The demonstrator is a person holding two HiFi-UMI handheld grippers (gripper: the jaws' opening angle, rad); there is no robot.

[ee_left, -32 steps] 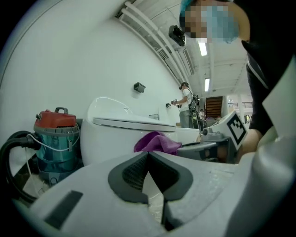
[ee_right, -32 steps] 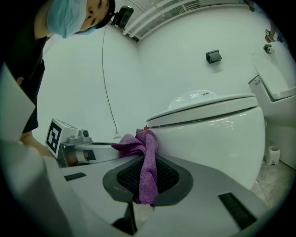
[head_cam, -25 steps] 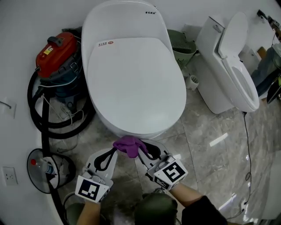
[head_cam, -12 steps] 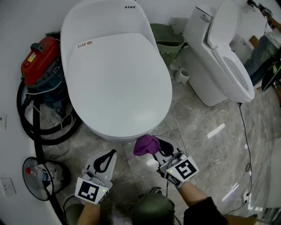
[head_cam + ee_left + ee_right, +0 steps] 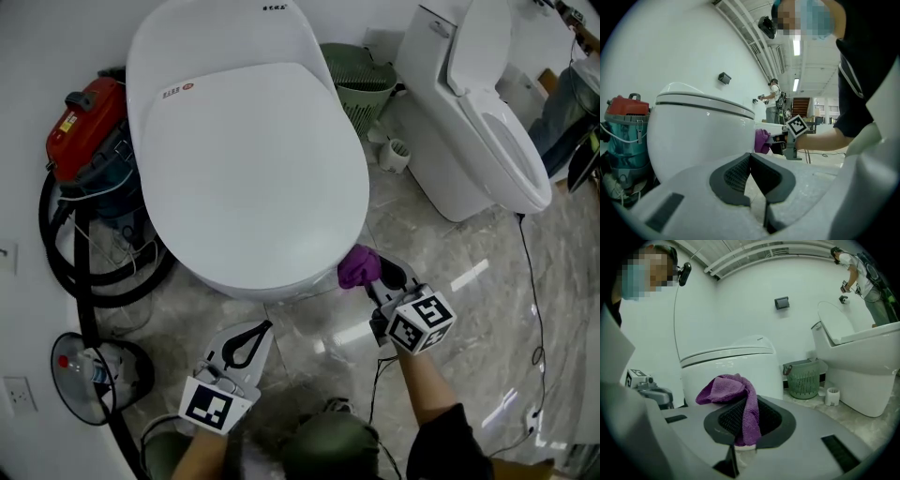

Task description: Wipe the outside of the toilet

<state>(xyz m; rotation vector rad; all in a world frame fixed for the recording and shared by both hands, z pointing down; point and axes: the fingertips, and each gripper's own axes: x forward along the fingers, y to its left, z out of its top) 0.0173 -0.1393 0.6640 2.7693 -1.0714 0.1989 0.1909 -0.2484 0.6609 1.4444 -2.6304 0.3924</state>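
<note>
The green basket (image 5: 361,80) stood between the toilet (image 5: 248,159) and a second toilet (image 5: 487,131), its contents out of sight. The right gripper (image 5: 377,275) pinched the purple cloth (image 5: 357,266) against the bowl's front-right edge with bare floor (image 5: 450,253) open beside it, while the left gripper (image 5: 248,343) hung in front, jaws together on nothing

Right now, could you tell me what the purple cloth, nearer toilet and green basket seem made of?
The purple cloth looks like microfibre: fuzzy weave, limp folds. The nearer toilet looks like glazed ceramic: glossy white; its lid may be plastic. The green basket looks like matt plastic: slotted walls.
</note>
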